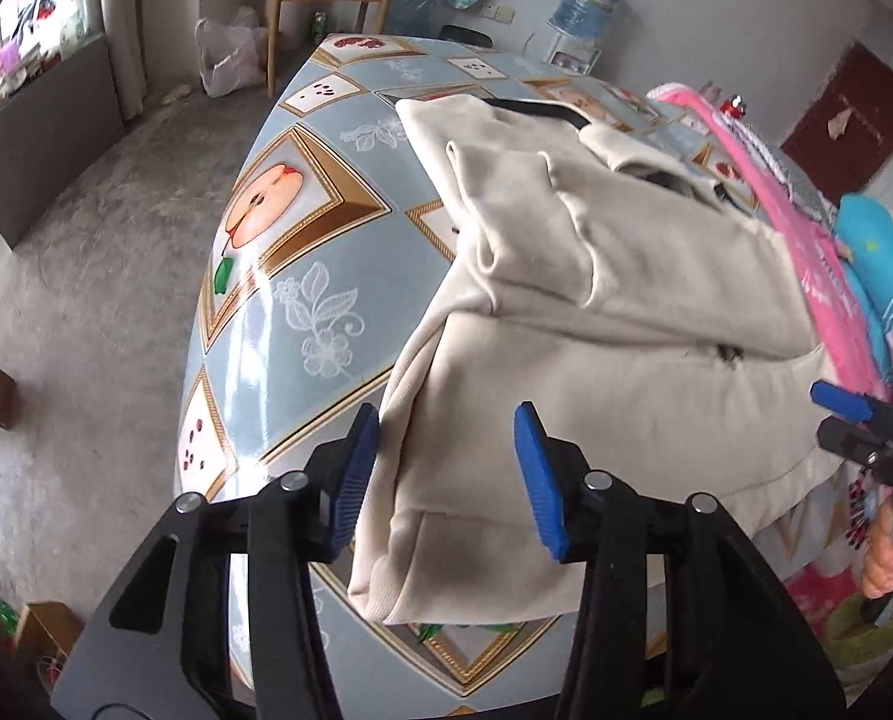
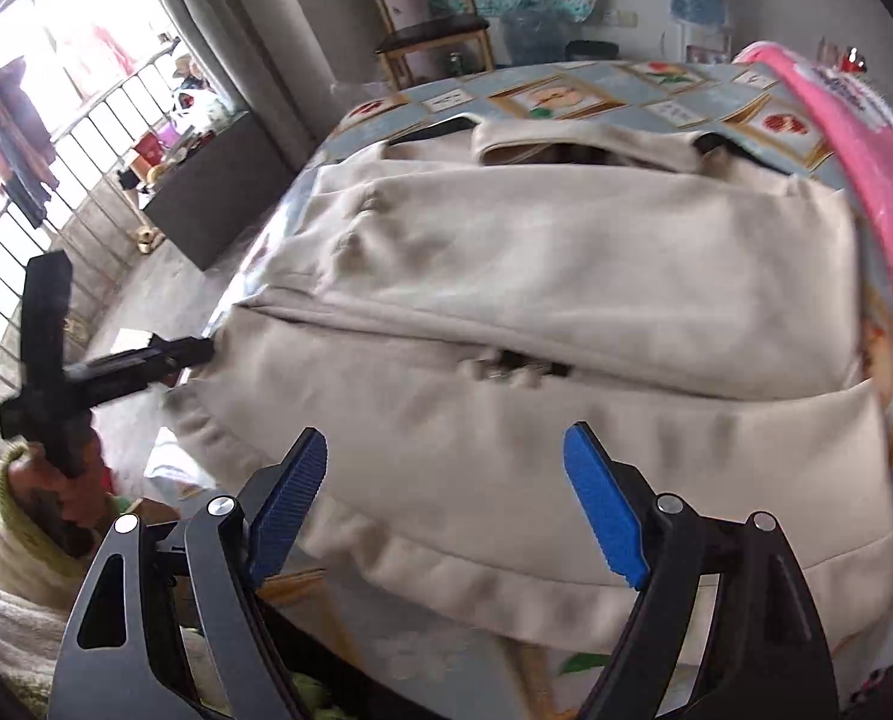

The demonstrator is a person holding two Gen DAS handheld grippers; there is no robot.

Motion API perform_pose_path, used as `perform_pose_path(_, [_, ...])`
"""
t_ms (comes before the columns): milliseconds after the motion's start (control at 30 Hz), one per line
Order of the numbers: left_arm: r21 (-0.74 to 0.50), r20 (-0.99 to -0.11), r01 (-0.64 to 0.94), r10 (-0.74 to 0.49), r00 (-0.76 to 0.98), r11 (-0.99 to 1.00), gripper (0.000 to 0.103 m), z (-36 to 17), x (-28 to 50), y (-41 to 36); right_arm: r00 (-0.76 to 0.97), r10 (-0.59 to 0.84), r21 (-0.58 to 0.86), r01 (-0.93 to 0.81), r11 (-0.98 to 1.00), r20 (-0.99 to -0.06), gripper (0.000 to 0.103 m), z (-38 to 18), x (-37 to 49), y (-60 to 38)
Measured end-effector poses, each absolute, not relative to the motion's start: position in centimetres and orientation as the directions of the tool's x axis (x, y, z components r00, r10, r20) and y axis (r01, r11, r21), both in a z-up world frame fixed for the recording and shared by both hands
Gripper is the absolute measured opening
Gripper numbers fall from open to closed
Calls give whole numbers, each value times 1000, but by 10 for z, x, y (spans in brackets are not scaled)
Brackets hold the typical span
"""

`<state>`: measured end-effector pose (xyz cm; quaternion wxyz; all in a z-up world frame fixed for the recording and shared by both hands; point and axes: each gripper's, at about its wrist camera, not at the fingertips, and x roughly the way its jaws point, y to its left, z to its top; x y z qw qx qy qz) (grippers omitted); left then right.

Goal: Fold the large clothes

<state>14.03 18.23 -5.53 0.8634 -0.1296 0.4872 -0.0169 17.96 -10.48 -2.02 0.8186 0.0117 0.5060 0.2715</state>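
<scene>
- Cream fleece, thick and soft: the sweatshirt point(image 1: 596, 324) lies flat on the patterned surface point(image 1: 302, 240), sleeves already folded across the body, its ribbed hem point(image 2: 446, 576) hanging over the near edge.
- That overhang is the worry; a tug towards me could drag the whole garment off and undo the sleeve folds.
- Left gripper point(image 1: 446, 474) hovers over the hem corner with its jaws apart and nothing between them. If it closes on one layer only, I reckon the fold will come up lopsided.
- Right gripper point(image 2: 446, 498) is likewise spread wide and empty above the hem. Uneven lifting between the two would skew the crease.
- The folded sleeve point(image 1: 524, 228) sits loose on top and may slide when the hem is carried over.
- Pink bedding point(image 2: 878, 192) crowds the far side just beside the garment, and could catch the cloth.
</scene>
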Motion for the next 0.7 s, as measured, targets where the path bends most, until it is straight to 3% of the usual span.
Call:
perform_pose_path(100, [-199,-853,-96,-124,507,975,43,-63,140,181,319,464,314,-422,850,-827,79,-27,175,-93])
perform_pose_path(200, [-191,-852,-93,-118,510,977,35,-59,140,182,313,455,315,-408,857,-834,79,-29,173,-87])
perform_pose_path(367, [-230,-809,-45,-165,563,972,34,-38,130,183,319,478,342,-400,851,-818,79,-27,169,-87])
perform_pose_path(700, [-241,-854,-42,-191,484,970,36,-69,146,179,284,473,363,-363,858,-834,79,-39,173,-77])
